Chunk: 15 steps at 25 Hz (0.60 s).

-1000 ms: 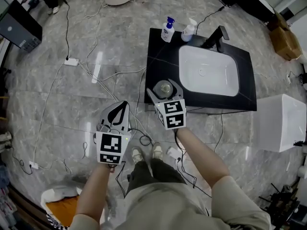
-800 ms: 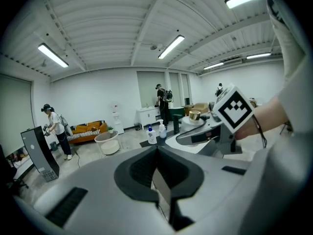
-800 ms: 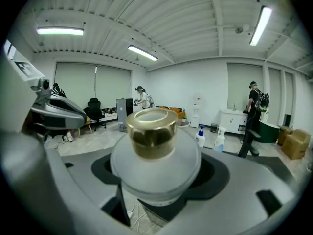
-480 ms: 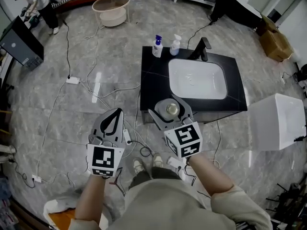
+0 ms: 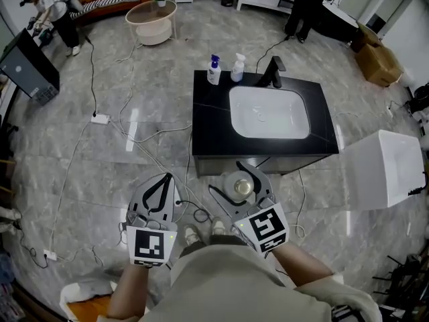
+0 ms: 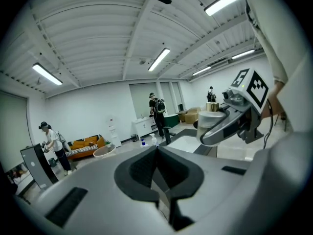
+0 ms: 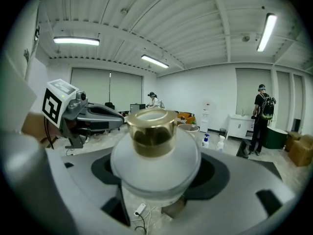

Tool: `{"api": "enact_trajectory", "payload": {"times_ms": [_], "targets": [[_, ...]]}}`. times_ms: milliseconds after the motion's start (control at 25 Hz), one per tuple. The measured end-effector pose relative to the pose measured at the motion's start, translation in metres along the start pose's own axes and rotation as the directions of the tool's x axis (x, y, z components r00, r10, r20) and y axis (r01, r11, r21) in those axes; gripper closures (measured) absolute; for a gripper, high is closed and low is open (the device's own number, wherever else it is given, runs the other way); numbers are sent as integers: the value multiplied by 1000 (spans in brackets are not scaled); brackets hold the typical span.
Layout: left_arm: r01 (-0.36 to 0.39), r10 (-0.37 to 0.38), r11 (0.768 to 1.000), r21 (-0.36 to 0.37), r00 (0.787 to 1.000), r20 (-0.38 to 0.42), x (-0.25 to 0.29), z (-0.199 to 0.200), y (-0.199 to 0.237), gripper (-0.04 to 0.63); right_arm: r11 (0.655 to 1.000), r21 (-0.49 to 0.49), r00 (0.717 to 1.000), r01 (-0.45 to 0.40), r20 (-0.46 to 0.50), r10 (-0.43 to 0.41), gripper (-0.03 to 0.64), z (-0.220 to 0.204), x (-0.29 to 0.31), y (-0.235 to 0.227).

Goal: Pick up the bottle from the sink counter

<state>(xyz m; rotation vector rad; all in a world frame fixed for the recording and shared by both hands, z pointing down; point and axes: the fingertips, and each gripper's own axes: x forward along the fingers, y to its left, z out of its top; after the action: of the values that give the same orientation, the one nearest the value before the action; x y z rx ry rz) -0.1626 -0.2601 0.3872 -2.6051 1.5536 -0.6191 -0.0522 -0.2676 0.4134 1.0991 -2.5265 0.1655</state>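
My right gripper pinching bottle by round white body, gold cap up. Bottle off sink counter, over floor. My left gripper pressed together, empty. Risk: smooth curved body slips if grip eases or I tilt; drop onto hard floor.

The bottle is frosted and matt, its cap shiny gold, the floor glossy.
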Motion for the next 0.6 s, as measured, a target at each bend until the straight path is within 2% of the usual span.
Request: {"api": "enact_trajectory", "payload": {"times_ms": [320, 600], "targets": [[19, -24, 995, -102, 999, -47, -13, -30, -18, 589, 999, 43, 998, -14, -56, 16, 287, -30, -11, 14], [15, -20, 991, -131, 999, -36, -24, -30, -24, 589, 1000, 31, 998, -1, -60, 3, 287, -29, -19, 12]]}}
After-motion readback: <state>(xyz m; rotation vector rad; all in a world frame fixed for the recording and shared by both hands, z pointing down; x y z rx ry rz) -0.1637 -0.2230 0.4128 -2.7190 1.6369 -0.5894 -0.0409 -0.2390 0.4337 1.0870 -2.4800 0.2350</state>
